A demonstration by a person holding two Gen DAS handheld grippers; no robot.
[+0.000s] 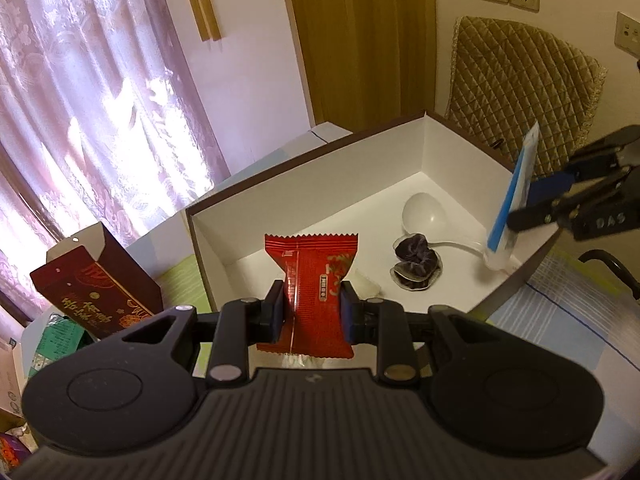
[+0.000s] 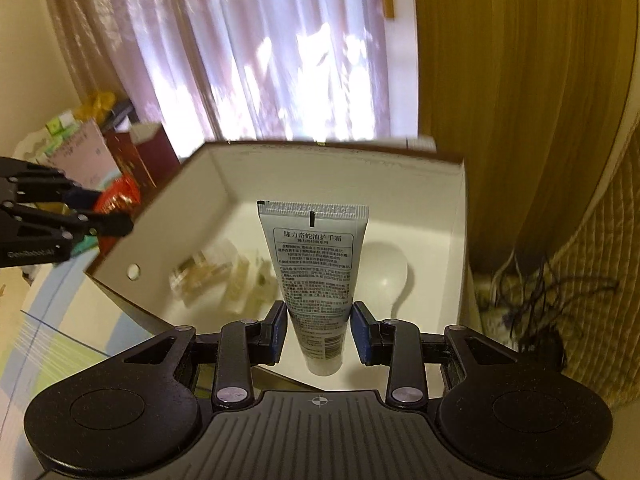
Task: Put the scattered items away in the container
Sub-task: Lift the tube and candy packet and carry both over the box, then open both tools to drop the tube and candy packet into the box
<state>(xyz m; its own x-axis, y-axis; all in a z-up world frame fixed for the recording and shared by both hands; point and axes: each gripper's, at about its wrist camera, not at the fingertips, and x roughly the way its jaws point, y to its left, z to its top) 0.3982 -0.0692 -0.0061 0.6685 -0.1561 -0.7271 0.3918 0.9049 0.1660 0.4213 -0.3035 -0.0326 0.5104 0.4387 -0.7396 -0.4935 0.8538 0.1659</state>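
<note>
The container is a white box with a dark rim (image 1: 304,156), also in the right wrist view (image 2: 456,216). My left gripper (image 1: 312,310) is shut on a red snack packet (image 1: 314,280) and holds it over the box's near edge. My right gripper (image 2: 320,330) holds a grey hand-cream tube (image 2: 316,264) upright over the box; its pads sit at the tube's sides, with a thin gap on the right. In the left wrist view the tube (image 1: 514,196) hangs cap down at the box's right side. Inside lie a white spoon (image 1: 424,210) and a dark scrunchie (image 1: 416,266).
A dark red carton (image 1: 96,280) stands left of the box, with green and other packages beside it. A quilted chair back (image 1: 520,92) is behind the box. A striped cloth (image 1: 560,332) covers the table. Clear wrapped items (image 2: 212,276) lie in the box.
</note>
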